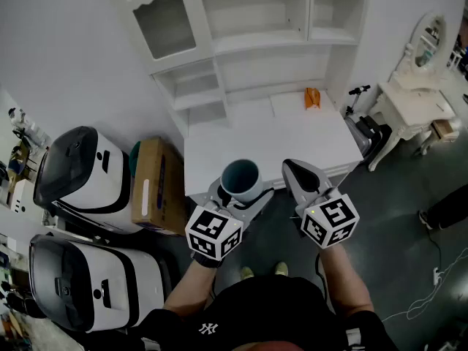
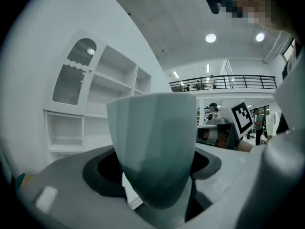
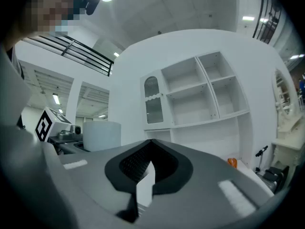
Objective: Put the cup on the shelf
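Checking progress: is the cup shelved yet?

Reply: Not yet. The shelf unit [image 1: 248, 35] stands against the wall behind the white table [image 1: 292, 134], and its open compartments are bare as far as seen. The cup [image 1: 241, 180] is upright, held in the air at the table's near edge and clamped between the wide-set jaws of the left gripper [image 1: 240, 190]. The right gripper [image 1: 292, 168] is just beside it, jaws together, nothing in them. Judgement: pick-up complete; the carry across the table and the set-down are outstanding.

Query: Surroundings and obstructions?

Reply: Two black-and-white machines [image 1: 80, 178] sit on the floor at left and a dressing table [image 1: 413, 101] at right. A cardboard box [image 1: 157, 185] is against the table's left side. One small orange item [image 1: 312, 97] lies on the table near the shelf's lower right, apparently clear of a straight path. No obstruction noted.
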Motion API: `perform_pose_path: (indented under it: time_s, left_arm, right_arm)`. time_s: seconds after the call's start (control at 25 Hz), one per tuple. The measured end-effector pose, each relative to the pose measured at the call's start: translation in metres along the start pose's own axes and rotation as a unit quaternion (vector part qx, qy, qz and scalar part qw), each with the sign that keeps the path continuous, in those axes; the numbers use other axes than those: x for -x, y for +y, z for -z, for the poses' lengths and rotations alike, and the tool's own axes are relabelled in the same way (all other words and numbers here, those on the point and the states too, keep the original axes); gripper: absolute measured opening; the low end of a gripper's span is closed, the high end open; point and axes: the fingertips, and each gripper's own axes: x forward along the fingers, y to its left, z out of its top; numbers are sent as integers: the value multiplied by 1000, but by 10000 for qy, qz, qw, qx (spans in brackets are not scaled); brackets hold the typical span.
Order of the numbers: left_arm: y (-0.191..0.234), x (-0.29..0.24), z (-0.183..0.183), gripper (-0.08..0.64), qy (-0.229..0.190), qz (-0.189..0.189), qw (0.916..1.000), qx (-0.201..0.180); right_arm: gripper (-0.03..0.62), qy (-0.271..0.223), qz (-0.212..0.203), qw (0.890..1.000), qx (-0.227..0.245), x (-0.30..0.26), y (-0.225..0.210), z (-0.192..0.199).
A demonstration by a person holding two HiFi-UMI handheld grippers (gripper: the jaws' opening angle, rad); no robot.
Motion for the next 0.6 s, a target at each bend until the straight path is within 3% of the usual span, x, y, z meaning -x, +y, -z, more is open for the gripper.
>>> perform_pose_path:
  time_s: [0.6]
  left_arm:
    - [-6,-13,0,483,70,-68,9999,30]
  right_arm:
    - [8,-35,-48,9997,-225,7,-17,0]
